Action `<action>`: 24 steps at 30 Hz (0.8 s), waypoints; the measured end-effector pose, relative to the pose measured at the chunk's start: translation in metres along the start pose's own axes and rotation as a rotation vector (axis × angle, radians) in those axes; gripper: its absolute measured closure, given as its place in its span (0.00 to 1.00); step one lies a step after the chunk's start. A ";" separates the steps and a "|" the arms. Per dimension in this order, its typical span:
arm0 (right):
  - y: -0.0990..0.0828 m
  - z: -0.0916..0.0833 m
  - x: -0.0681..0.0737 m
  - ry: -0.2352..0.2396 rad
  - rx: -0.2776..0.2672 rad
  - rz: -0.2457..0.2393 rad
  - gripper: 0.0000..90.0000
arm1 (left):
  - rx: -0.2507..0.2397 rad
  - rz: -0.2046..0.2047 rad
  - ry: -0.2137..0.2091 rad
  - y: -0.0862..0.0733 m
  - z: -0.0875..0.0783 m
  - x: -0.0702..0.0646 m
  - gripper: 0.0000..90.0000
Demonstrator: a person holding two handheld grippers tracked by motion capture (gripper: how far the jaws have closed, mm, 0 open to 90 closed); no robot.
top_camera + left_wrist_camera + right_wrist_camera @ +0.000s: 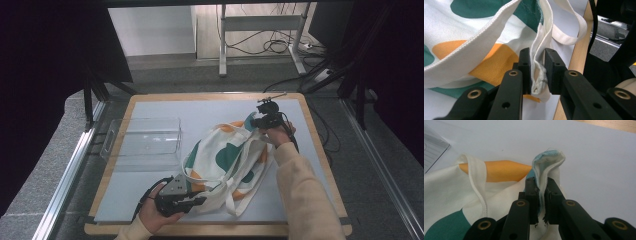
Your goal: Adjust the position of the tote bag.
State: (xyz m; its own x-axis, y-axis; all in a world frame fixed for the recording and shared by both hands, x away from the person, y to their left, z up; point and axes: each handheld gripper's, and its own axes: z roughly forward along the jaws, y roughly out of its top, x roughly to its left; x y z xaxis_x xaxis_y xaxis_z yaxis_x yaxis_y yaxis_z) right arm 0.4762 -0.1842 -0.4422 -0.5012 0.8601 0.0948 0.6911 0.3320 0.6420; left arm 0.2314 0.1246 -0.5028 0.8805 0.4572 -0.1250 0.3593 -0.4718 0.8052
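A white cloth tote bag (225,160) with green and orange patches lies crumpled on the pale mat (200,110). My left gripper (200,200) is at the bag's near left end. In the left gripper view its jaws (537,72) are shut on a bunched seam edge of the bag (461,25), with a handle strap (571,37) looping beyond. My right gripper (255,122) is at the bag's far right end. In the right gripper view it (541,195) is shut on a folded corner of the bag (446,190), and the fold stands up above the pads.
A clear plastic box (145,140) stands on the mat left of the bag. The mat covers a wooden table (312,130), whose edge runs close to the right of the right hand. The bag's straps (231,192) trail toward the near edge.
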 end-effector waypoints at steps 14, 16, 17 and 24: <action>-0.009 -0.017 -0.007 0.010 -0.033 0.007 0.93 | -0.006 0.001 0.014 0.001 -0.002 0.001 0.86; -0.011 -0.020 -0.009 0.010 -0.037 0.006 0.93 | -0.005 0.001 0.017 0.001 -0.003 0.002 0.86; -0.012 -0.022 -0.009 0.009 -0.041 0.005 0.93 | -0.005 0.001 0.016 0.001 -0.003 0.003 0.86; -0.021 -0.038 -0.014 0.006 -0.059 0.011 0.93 | -0.008 -0.006 0.034 0.002 -0.005 0.007 0.87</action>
State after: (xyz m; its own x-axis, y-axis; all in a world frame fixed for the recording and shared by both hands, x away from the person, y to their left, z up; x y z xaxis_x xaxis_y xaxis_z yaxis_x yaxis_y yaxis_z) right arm 0.4490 -0.2181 -0.4285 -0.4972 0.8612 0.1060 0.6644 0.2993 0.6848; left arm 0.2364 0.1306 -0.4985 0.8672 0.4856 -0.1098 0.3617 -0.4631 0.8091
